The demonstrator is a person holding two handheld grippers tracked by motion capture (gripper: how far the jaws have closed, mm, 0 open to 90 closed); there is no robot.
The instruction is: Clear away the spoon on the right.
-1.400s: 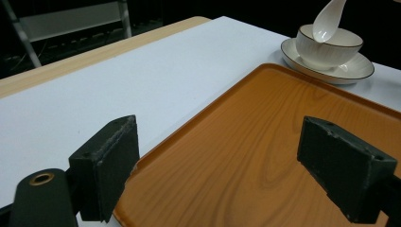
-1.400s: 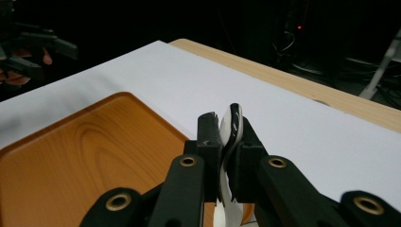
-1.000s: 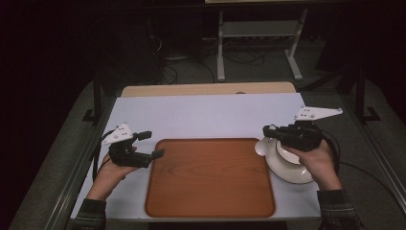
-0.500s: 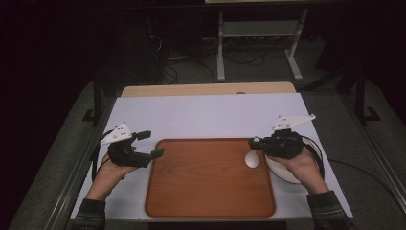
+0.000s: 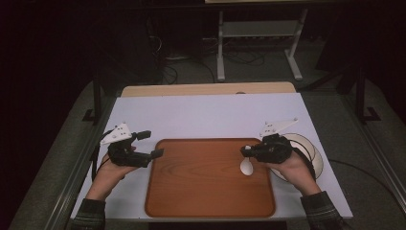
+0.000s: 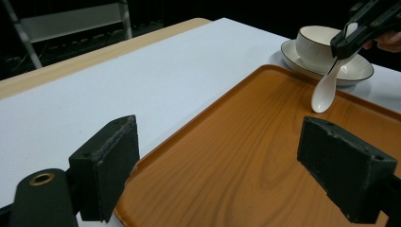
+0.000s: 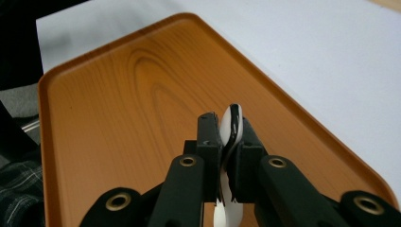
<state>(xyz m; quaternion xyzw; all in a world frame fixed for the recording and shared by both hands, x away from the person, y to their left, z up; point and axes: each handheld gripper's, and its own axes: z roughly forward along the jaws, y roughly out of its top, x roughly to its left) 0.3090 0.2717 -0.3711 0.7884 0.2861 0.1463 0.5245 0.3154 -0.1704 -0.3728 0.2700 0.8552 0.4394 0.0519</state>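
Spoon (image 5: pixel 246 166) hangs bowl-down over the tray (image 5: pixel 191 201), handle pinched in my right tongs (image 5: pixel 247 151) | left tongs (image 5: pixel 148 143) spread, idle | light, stiff, glazed-slick and chippable, I judge | grip flat on the handle, set down softly.

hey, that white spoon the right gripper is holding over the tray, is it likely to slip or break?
The spoon looks glossy and glazed, so it may well slip in the right gripper, which pinches only its handle end. It hangs straight, so it is probably stiff. It looks ceramic like the bowl, so a drop onto the tray could chip it.
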